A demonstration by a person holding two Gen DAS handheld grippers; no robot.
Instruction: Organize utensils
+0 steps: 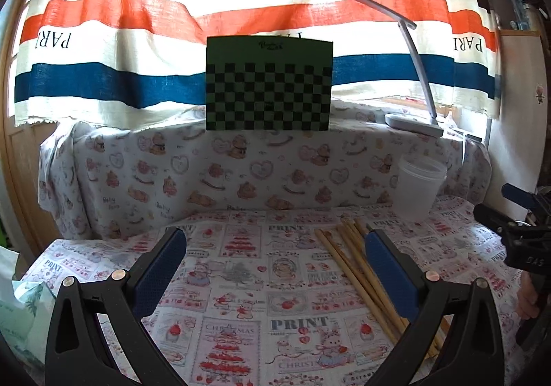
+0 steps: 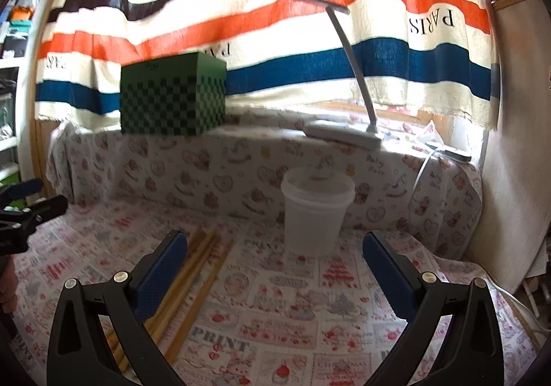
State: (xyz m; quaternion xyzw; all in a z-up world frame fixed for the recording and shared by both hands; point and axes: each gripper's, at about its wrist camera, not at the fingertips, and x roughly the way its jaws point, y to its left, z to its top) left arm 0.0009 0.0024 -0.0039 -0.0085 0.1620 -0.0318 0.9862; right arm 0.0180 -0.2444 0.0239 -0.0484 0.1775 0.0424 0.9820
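Several wooden chopsticks (image 1: 358,269) lie in a loose bundle on the printed tablecloth, partly behind my left gripper's right finger. They also show in the right wrist view (image 2: 196,279), behind my right gripper's left finger. A translucent plastic cup (image 1: 418,189) stands upright at the back right; it is ahead of my right gripper in the right wrist view (image 2: 316,210). My left gripper (image 1: 275,248) is open and empty above the cloth. My right gripper (image 2: 275,248) is open and empty; it also shows at the right edge of the left wrist view (image 1: 516,231).
A green checkered box (image 1: 268,84) and a white desk lamp (image 1: 413,121) stand on the raised ledge behind. A striped curtain hangs at the back. A wall (image 2: 513,179) bounds the right side. A tissue pack (image 1: 17,310) sits at the left.
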